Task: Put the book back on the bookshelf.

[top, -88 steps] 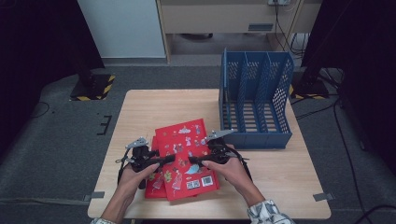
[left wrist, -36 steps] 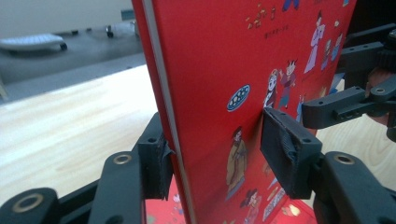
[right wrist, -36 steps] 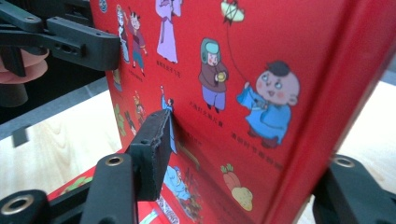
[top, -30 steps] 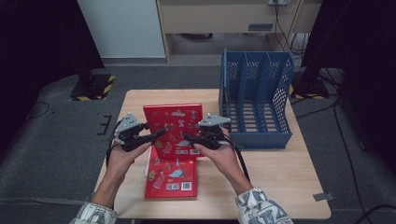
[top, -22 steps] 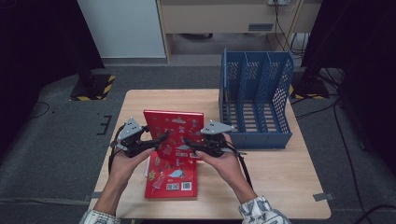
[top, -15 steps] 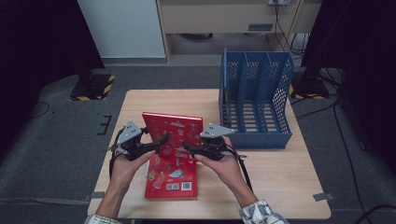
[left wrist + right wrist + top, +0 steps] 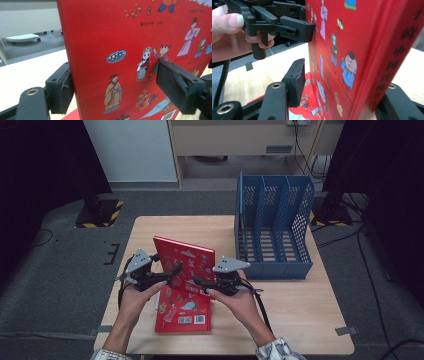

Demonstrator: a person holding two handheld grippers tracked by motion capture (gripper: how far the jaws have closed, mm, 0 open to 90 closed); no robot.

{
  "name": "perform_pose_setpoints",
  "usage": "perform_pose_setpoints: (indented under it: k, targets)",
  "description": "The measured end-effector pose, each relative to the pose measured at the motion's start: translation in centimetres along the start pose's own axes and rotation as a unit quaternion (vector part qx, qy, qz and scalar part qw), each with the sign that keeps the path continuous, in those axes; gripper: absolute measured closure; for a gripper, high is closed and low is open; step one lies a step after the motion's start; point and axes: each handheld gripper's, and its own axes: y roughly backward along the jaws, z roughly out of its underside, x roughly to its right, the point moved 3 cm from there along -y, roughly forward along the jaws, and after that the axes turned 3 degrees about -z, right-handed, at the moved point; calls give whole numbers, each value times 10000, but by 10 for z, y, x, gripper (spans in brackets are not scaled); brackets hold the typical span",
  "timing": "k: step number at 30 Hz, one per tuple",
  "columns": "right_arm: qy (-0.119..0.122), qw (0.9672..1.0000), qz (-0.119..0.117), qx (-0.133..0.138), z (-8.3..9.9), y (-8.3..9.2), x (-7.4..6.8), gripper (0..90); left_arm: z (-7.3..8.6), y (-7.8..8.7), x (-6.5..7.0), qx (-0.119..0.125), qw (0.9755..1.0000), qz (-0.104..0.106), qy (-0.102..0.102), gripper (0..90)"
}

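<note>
Right gripper (image 7: 200,284) first: I have it low over the near middle of the table (image 7: 300,305), its jaws straddling the lower right edge of the raised red book (image 7: 186,262). From the right gripper view the book (image 7: 362,50) stands between the jaws; the far jaw sits against the spine side, while the near jaw shows a sliver of gap to the cover, so I cannot tell whether it truly pinches.

Left gripper (image 7: 172,271) comes in from the left, its jaws on either side of the book's left edge. In the left gripper view its jaws have just been opening; the book (image 7: 130,50) is between them, one pad near the back, the other standing off the illustrated cover. Spread, not pressing.

Raised book stands tilted on its lower edge, cover facing me, atop a second red book (image 7: 182,312) that lies flat near the table's front edge. Blue file rack (image 7: 272,227) sits to the right, toward the far side, apart from both books.
</note>
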Motion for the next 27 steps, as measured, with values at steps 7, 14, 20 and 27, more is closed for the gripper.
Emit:
perform_pose_setpoints:
  k: [7, 14, 20, 27]
  targets:
    - [125, 9998, -73, 140, -4, 1, -3, 526, 0, 1, 0, -3, 10000, -5, 30, 146]
    - [199, 9994, -120, 271, -11, 1, -8, 552, 1, 2, -1, 43, 10000, 28, 36, 131]
    - [217, 9991, -184, 329, -16, 1, -9, 577, 2, 3, -1, 49, 9999, 72, 65, 130]
    - [214, 9989, -324, 275, -20, 1, -10, 591, 3, 5, -1, 64, 9999, 89, 66, 129]
